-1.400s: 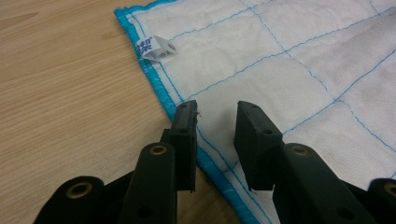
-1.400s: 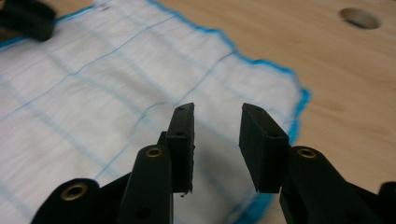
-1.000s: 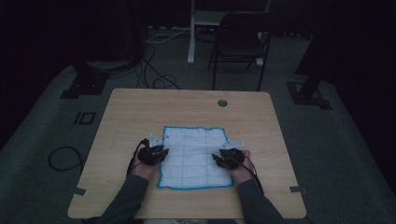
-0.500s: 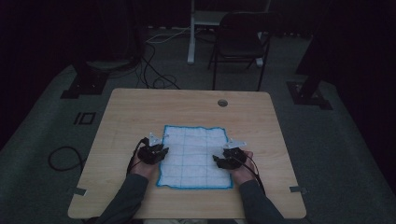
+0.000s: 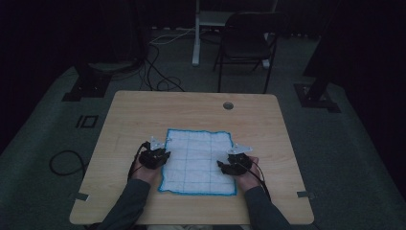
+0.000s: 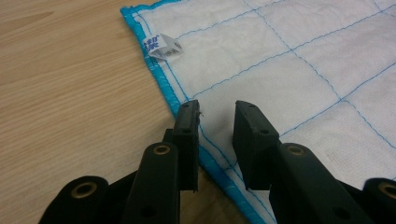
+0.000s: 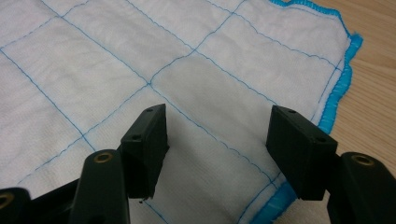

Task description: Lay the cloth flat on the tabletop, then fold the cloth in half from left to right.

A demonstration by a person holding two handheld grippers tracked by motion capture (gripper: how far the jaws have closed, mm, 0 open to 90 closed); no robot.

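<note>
A white quilted cloth (image 5: 198,160) with blue stitching and a bright blue hem lies flat on the near half of the wooden table (image 5: 143,110). My left gripper (image 5: 162,152) sits low at the cloth's left hem. In the left gripper view, its jaws (image 6: 217,116) stand a little apart over the hem (image 6: 161,86), holding nothing, and a small white label (image 6: 164,46) lies ahead. My right gripper (image 5: 226,165) rests over the cloth's right side. In the right gripper view its jaws (image 7: 217,126) are wide open above the cloth (image 7: 116,56), just inside the hem (image 7: 338,88).
A round cable hole (image 5: 228,105) is in the table's far right part. A dark chair (image 5: 246,45) and a white post (image 5: 197,33) stand beyond the table, with cables (image 5: 158,72) on the floor. Two forearms in dark sleeves (image 5: 127,206) enter from the near edge.
</note>
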